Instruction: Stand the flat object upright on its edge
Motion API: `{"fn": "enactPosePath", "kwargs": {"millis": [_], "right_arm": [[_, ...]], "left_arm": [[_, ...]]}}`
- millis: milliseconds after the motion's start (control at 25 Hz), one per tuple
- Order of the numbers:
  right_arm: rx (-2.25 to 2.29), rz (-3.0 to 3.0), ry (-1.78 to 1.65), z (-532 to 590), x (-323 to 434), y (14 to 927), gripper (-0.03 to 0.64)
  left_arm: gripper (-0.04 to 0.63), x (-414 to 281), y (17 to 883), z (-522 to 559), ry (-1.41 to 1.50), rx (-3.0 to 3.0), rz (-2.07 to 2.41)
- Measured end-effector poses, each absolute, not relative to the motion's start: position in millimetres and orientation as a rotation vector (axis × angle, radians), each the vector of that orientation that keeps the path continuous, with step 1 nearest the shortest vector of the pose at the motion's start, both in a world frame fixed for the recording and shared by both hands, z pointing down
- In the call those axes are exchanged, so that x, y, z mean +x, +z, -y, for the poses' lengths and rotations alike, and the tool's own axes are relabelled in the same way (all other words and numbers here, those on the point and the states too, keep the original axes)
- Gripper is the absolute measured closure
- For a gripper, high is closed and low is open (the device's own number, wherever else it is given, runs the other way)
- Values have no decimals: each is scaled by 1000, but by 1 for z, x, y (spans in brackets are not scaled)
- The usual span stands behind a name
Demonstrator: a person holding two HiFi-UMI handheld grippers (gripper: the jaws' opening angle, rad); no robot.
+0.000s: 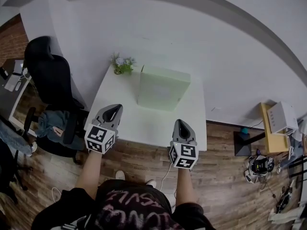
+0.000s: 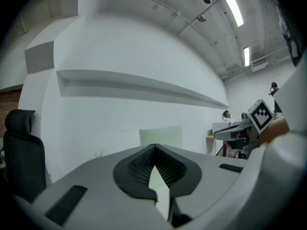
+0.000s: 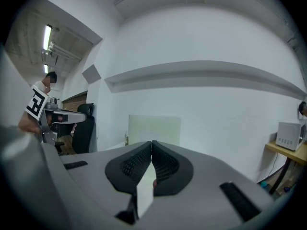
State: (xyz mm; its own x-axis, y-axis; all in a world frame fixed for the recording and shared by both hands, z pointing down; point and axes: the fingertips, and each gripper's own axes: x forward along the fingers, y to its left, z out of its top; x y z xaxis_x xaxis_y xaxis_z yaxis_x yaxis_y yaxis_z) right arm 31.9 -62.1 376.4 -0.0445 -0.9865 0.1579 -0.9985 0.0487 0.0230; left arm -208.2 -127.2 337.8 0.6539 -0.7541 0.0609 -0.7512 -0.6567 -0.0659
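Pale green and matte, the box (image 1: pixel 162 88) sits at the far side of the white table (image 1: pixel 139 126). It already looks to be up on one narrow edge, its broad face towards the person, with the wall close behind. It is a slim rectangular slab with crisp corners and a smooth, unmarked face, probably cardboard or foam. I judge it light and fairly stiff, but easy to topple with so narrow a footing.

The best hold is likely across its thin top edge or on the two short sides, pinched gently so the faces do not dent.

The left gripper (image 1: pixel 113 111) and right gripper (image 1: pixel 181 123) hover over the near table edge, well apart from the box. Each has its ribbed black pads pressed together with nothing between them.

A small leafy plant (image 1: pixel 122 64) stands beside the box's left corner.
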Motion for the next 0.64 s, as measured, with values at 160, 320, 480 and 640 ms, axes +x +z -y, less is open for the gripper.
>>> {"fn": "enactPosePath", "kwargs": {"millis": [160, 320, 480, 640], "right_arm": [[2098, 2141, 147, 60, 30, 378, 592], [2114, 2135, 160, 60, 27, 376, 592], [2120, 2126, 152, 62, 23, 374, 592], [2124, 2125, 159, 65, 18, 376, 592]], "left_arm": [[581, -213, 337, 130, -128, -2818, -1259], [581, -217, 334, 132, -121, -2805, -1264], [583, -220, 334, 136, -108, -2822, -1258], [582, -226, 337, 138, -111, -2830, -1254]]}}
